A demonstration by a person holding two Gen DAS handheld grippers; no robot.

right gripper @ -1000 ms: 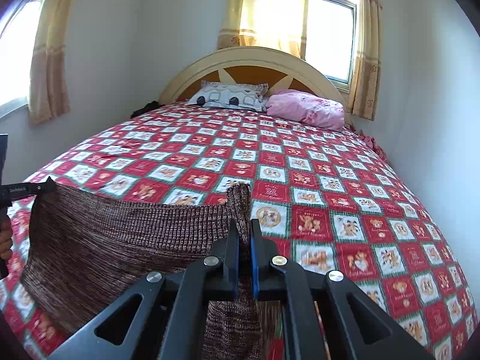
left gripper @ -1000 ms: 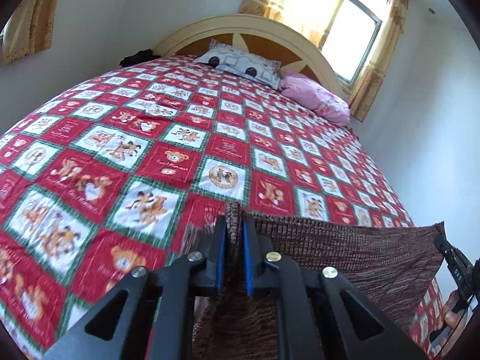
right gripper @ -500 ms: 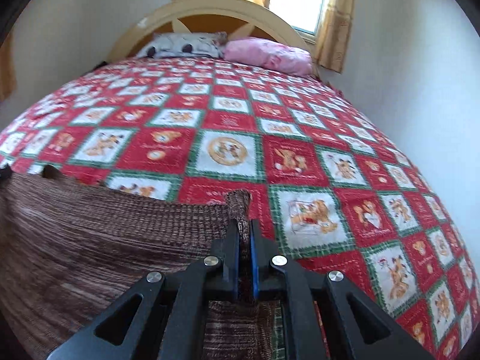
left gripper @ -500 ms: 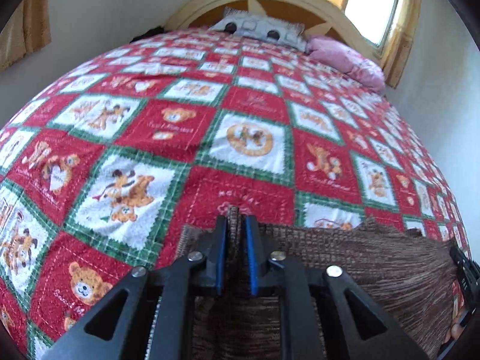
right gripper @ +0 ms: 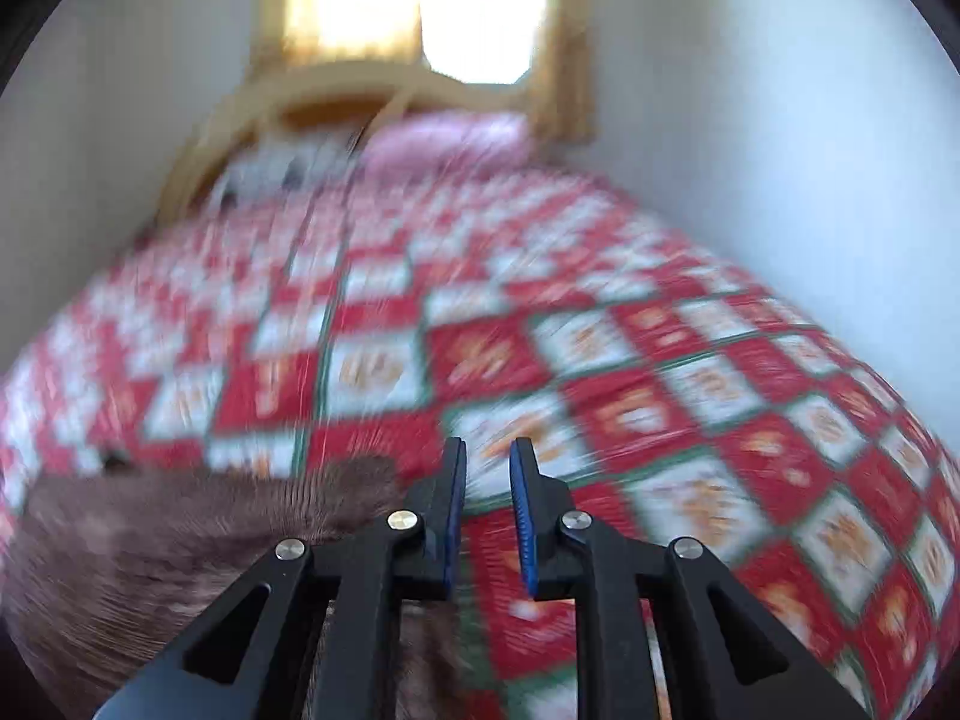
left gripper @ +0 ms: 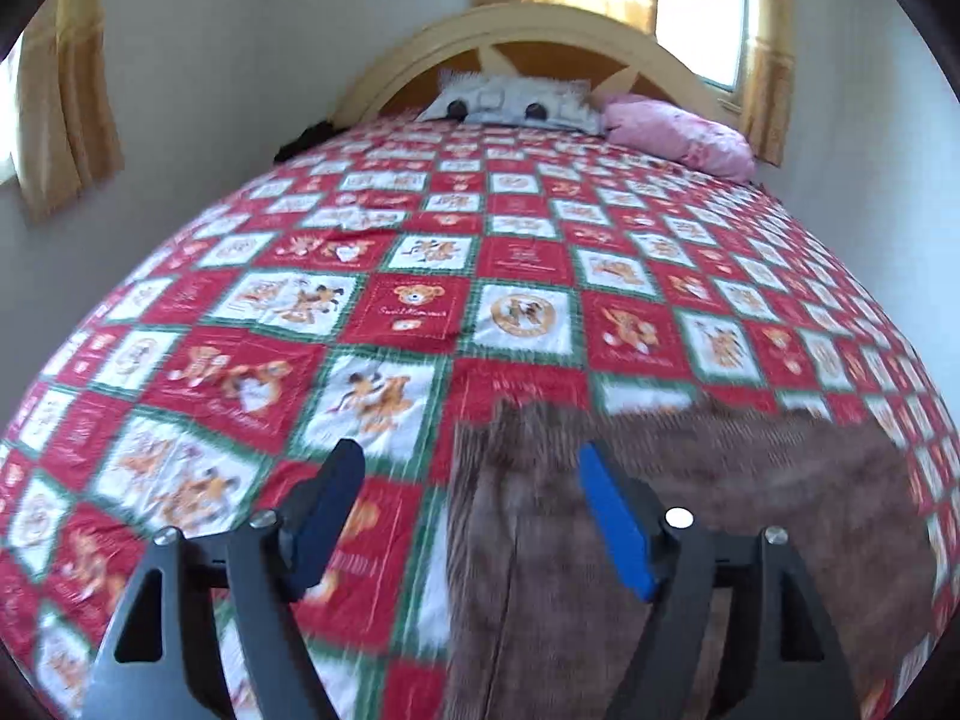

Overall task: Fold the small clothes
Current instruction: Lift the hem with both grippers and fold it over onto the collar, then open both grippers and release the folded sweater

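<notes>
Brown knit garment (left gripper: 690, 528) lies flat on the bed's red patchwork quilt (left gripper: 420, 252), at the near end, well away from the headboard (left gripper: 540, 36). Left gripper (left gripper: 471, 465): jaws have just been opening, now wide, gripping nothing, garment corner below them. Right gripper (right gripper: 487, 459): jaws have just been opening, narrow gap, empty, just right of the garment's edge.

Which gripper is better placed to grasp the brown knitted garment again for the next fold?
Probably the left gripper: its wide-open jaws straddle the brown knitted garment's edge. The right gripper, barely open, sits beside it over the quilt.
</notes>
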